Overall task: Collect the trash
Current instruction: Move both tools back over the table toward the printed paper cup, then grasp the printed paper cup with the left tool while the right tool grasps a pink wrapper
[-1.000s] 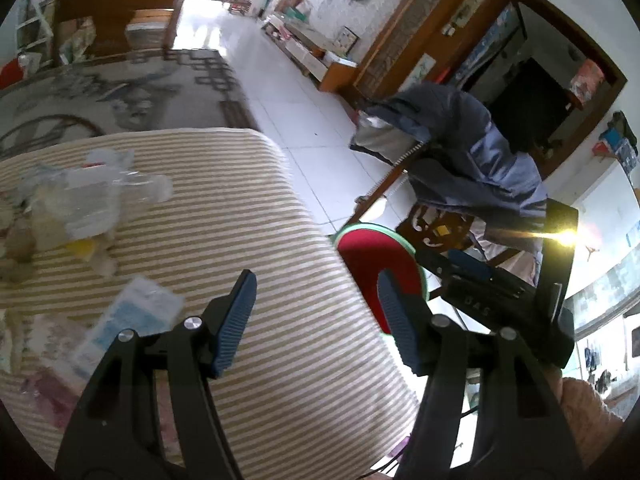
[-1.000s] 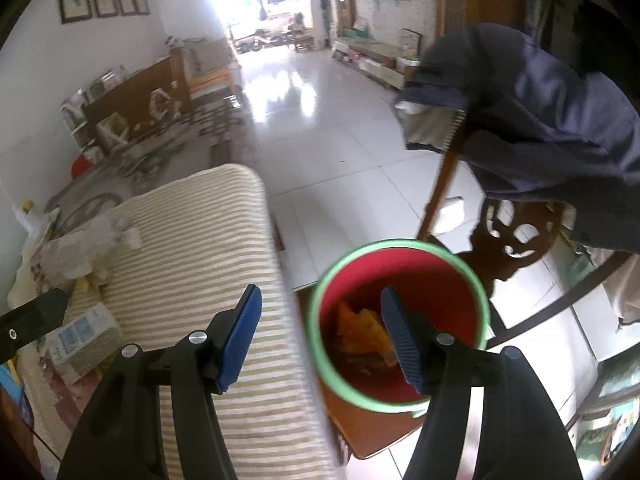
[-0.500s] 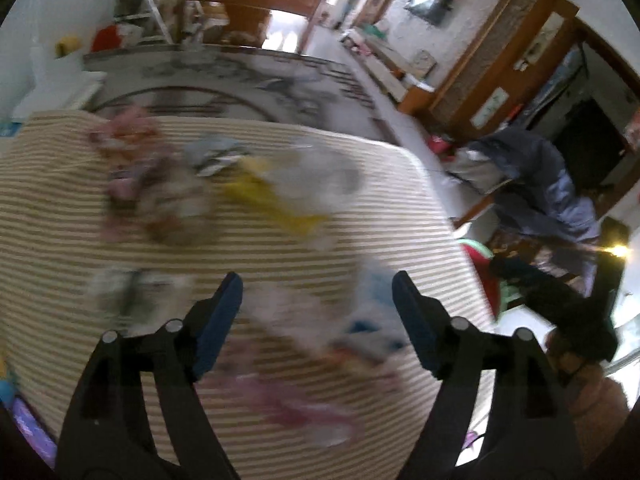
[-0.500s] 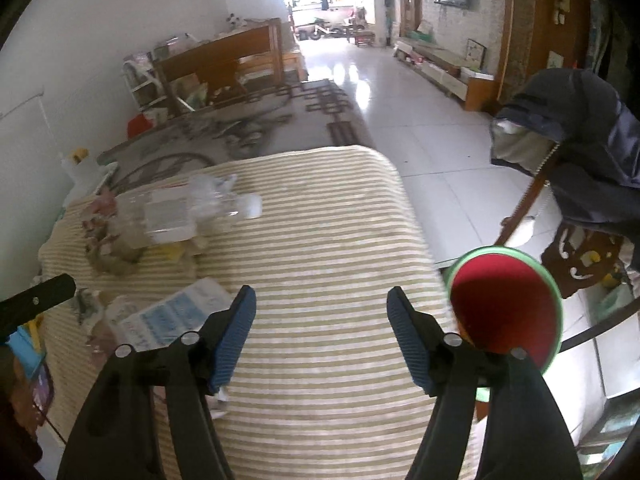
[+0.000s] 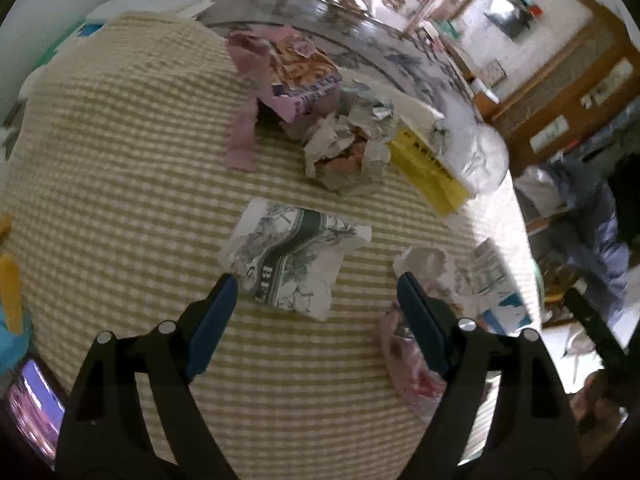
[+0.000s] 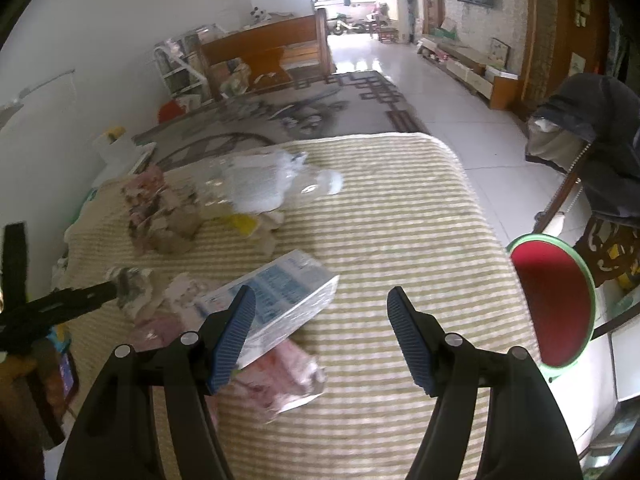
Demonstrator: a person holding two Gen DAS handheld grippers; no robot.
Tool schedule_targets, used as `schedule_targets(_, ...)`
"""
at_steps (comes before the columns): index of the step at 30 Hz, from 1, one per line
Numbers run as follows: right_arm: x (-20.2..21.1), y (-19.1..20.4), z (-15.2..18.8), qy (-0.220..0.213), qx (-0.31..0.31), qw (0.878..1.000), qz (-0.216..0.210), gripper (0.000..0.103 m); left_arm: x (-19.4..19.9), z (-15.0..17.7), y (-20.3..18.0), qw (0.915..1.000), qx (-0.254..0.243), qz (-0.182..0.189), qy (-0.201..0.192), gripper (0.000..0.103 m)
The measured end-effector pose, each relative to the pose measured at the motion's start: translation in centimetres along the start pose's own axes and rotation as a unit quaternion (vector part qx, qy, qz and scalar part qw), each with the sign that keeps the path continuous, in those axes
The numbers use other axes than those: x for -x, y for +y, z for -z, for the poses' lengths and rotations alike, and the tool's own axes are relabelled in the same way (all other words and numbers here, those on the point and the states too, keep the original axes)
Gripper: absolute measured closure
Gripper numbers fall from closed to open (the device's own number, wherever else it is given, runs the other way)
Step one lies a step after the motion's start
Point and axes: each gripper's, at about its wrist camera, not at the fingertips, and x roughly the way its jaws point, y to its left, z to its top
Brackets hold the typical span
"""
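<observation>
Blue-padded and empty, your left gripper [image 5: 316,300] has swung from the red bin [image 6: 550,300] back over the striped bench [image 5: 120,160], its jaws just widening above the printed wrapper [image 5: 294,256] at 12 o'clock. So the next pickup begins. Your right gripper [image 6: 320,320], also apart and empty, angles down beside the white-blue box [image 6: 280,300] at 10 o'clock.

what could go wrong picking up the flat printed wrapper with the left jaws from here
The flat grey-printed paper wrapper lies flush on the striped tablecloth, so the open left gripper may pinch cloth too or slide off. The crumpled pink wrapper sits beside the right-hand jaw and could get caught. The red bin with green rim stands off the table edge, so light paper may drop short.
</observation>
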Motion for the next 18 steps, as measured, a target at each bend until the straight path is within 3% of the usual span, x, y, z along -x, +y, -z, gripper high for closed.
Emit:
schedule_targets(8,0.1,1.4,1.0,0.01,0.017,1.0,-0.002,0.036,-2.8,-0.8,-1.3,0.9975,-0.054,-0.045,0.0,0.016)
schedule_targets(10,0.0,1.4,1.0,0.011,0.018,1.0,-0.001,0.036,-3.2,-0.8,-1.4,0.9949,-0.068,-0.074,0.001,0.015)
schedule_targets(18,-0.2,3.6,1.2,0.017,0.056,0.998,-0.03,0.036,-3.7,-0.8,-0.2,0.9958,-0.057,-0.072,0.006,0.015)
